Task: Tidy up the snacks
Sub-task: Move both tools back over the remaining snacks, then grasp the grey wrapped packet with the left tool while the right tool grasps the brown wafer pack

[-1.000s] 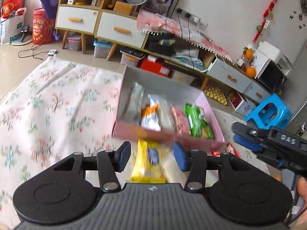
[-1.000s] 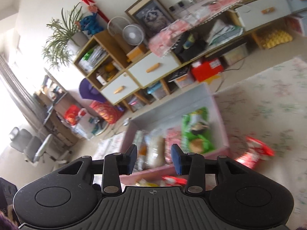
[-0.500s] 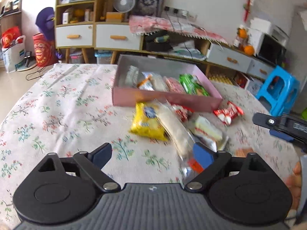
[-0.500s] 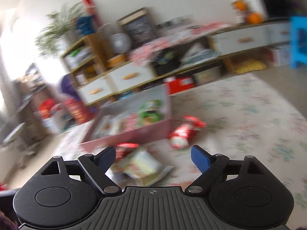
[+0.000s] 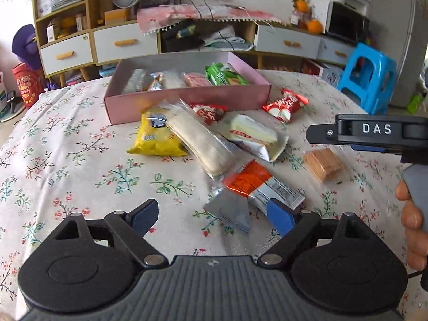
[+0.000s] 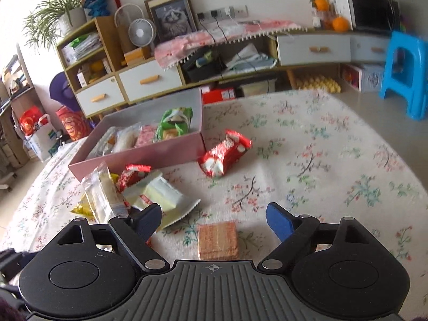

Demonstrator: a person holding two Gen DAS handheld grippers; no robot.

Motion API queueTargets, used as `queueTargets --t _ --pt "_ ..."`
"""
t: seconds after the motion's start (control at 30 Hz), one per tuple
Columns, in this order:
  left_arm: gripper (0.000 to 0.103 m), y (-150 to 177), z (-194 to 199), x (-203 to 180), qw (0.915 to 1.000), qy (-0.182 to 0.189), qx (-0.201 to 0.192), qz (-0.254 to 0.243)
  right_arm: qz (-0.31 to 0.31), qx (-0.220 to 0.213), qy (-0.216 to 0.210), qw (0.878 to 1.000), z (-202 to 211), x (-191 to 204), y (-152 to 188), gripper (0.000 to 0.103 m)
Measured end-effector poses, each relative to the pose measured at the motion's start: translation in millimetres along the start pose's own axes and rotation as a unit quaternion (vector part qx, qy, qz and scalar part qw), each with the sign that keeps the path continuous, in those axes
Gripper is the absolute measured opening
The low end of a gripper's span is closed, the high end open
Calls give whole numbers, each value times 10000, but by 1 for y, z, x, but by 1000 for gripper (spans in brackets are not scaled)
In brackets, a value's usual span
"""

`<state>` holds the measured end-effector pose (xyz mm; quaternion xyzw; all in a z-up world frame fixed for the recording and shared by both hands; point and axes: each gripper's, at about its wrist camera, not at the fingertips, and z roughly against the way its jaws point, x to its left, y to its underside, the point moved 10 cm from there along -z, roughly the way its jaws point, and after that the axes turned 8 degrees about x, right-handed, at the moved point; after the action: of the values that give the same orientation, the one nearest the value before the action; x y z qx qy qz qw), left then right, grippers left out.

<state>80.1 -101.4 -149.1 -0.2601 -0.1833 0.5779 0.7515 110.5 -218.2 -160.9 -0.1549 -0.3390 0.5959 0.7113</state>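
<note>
A pink box (image 5: 187, 99) is set on a table covered by a floral cloth (image 5: 67, 160), toward the far side. Several packets are lined up inside the box, a green packet (image 5: 226, 76) at its right end.

Loose snacks are scattered on the cloth in front of the box. A yellow packet (image 5: 156, 135) lies nearest the box's front wall, with a long clear-wrapped pale bar (image 5: 198, 139) resting across its right edge. A white packet (image 5: 251, 133) lies just to the right of the bar. A small red packet (image 5: 207, 112) lies between these and the box wall. A larger red packet (image 5: 285, 104) lies to the right of the box's near right corner. An orange and silver packet (image 5: 256, 190) lies nearer, its near end just beside the right fingertip (image 5: 279, 215) of the left gripper (image 5: 211, 214).

The left gripper is released, its jaws spread wide and nothing gripped. The right gripper (image 6: 214, 219) is likewise released, jaws wide apart. A clear-wrapped stack of wafers (image 6: 218, 239) lies on the cloth between and just below its fingertips, untouched by either pad. In the left wrist view the right gripper is seen at the right edge, held by a hand (image 5: 410, 214).
</note>
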Motion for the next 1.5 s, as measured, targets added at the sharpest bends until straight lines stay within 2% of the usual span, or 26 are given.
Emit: queueTargets --t 0.17,0.27,0.4,0.6,0.77,0.83,0.87,0.97,1.17,1.5 --pt "80 6 -2 0 10000 -93 9 -23 38 60 68 10000 0 -2 1 88" --pt "77 7 -3 1 10000 -91 26 17 118 82 249 9996 -2 -4 3 88" --pt "68 7 -5 -1 9999 -81 59 -17 239 124 451 9986 -5 -7 4 88" --pt "65 4 -8 -6 10000 -17 25 -88 325 205 455 9982 -9 -5 6 88" --pt "49 1 -10 -6 9997 -111 -71 -195 430 245 459 9977 -11 -1 9 88" --pt "35 1 -9 -4 9996 -140 -102 -239 453 241 481 9975 -12 -1 10 87" --pt "31 0 -8 -3 9996 -135 -106 -232 465 236 499 9974 -12 -1 10 87" --pt "29 0 -6 4 9999 3 -94 -96 499 233 503 9972 -12 0 10 87" --pt "28 -5 2 23 9994 -70 -172 285 603 257 461 9968 -13 5 12 85" --pt "28 -10 7 40 9981 -102 -248 549 719 241 523 9957 -14 8 13 83"
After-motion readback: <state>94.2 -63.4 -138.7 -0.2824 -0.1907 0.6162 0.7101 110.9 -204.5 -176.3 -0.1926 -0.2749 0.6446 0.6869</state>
